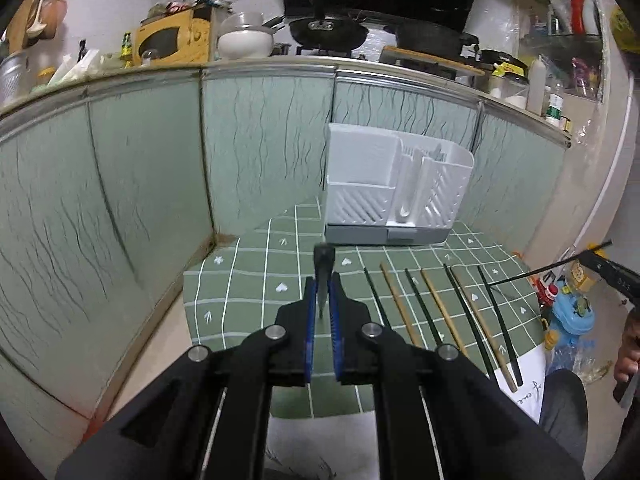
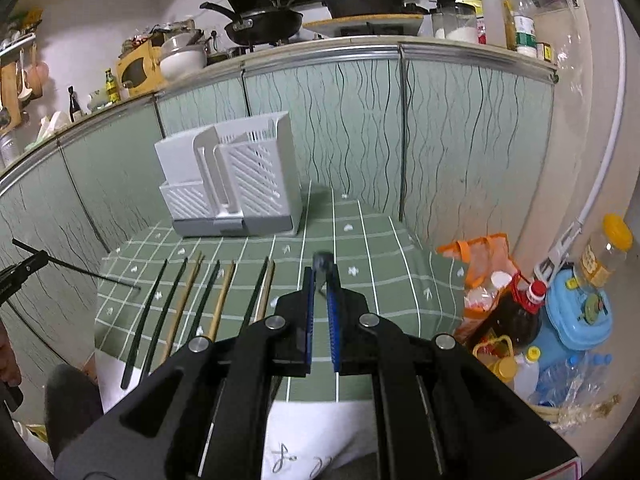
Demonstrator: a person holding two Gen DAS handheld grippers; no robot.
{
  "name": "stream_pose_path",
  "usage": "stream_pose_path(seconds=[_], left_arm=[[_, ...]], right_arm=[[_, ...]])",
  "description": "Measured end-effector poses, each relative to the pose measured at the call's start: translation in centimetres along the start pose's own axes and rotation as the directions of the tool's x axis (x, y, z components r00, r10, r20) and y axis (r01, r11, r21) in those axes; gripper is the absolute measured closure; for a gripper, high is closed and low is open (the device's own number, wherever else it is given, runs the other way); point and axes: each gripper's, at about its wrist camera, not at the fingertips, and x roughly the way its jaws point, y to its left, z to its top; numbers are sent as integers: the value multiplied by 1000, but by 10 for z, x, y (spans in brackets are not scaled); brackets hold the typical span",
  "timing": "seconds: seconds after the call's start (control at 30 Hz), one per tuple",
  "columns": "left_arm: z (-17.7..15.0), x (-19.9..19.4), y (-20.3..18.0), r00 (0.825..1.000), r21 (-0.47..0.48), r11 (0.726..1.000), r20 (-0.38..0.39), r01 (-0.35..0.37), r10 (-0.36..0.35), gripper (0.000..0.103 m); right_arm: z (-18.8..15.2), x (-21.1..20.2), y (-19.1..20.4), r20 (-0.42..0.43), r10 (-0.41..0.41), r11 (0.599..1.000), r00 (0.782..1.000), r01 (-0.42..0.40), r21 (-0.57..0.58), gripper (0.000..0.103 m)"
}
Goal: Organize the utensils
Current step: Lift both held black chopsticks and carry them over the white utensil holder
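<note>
Several black and wooden chopsticks (image 1: 436,312) lie side by side on the green checked tablecloth (image 1: 248,280); the right wrist view shows the same row (image 2: 200,304). At the table's far side stands a white utensil holder (image 1: 384,184) (image 2: 236,184), upright with slotted compartments. My left gripper (image 1: 322,280) is shut on a black chopstick (image 1: 324,256) that I see end-on, raised above the cloth. My right gripper (image 2: 320,274) is shut on another black chopstick (image 2: 322,262), also end-on. Each gripper shows at the edge of the other's view, its black chopstick sticking out sideways (image 1: 548,268) (image 2: 80,270).
Pale green cabinet fronts (image 1: 260,128) wall in the table at the back and left. Bottles, an orange bag (image 2: 484,256) and a blue container (image 2: 576,312) crowd the floor to the right. A person's knee (image 2: 68,392) sits near the table's front edge.
</note>
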Motion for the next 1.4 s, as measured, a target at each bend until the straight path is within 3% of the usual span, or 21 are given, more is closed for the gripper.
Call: stream_pose_path(seconds=[0.17, 0.33, 0.73, 0.83, 0.97, 1.4], left_arm=[[17, 3, -5, 1000, 42, 999, 17, 18, -19, 95], [42, 6, -5, 994, 55, 993, 19, 102, -103, 95], [100, 23, -34, 973, 114, 969, 41, 219, -225, 95], [114, 30, -44, 970, 134, 964, 46, 231, -239, 95], [135, 37, -55, 961, 140, 955, 49, 262, -271, 95], [205, 50, -90, 942, 158, 937, 81, 311, -326, 95]], right_arm=[[20, 4, 2, 18, 14, 1000, 1000, -14, -19, 97], [42, -1, 3, 39, 31, 999, 999, -29, -37, 97], [99, 0, 17, 26, 124, 988, 992, -121, -95, 97], [113, -1, 22, 26, 188, 977, 982, -184, -109, 97], [126, -4, 26, 32, 207, 972, 978, -202, -117, 97], [188, 0, 35, 63, 219, 968, 974, -209, -141, 97]])
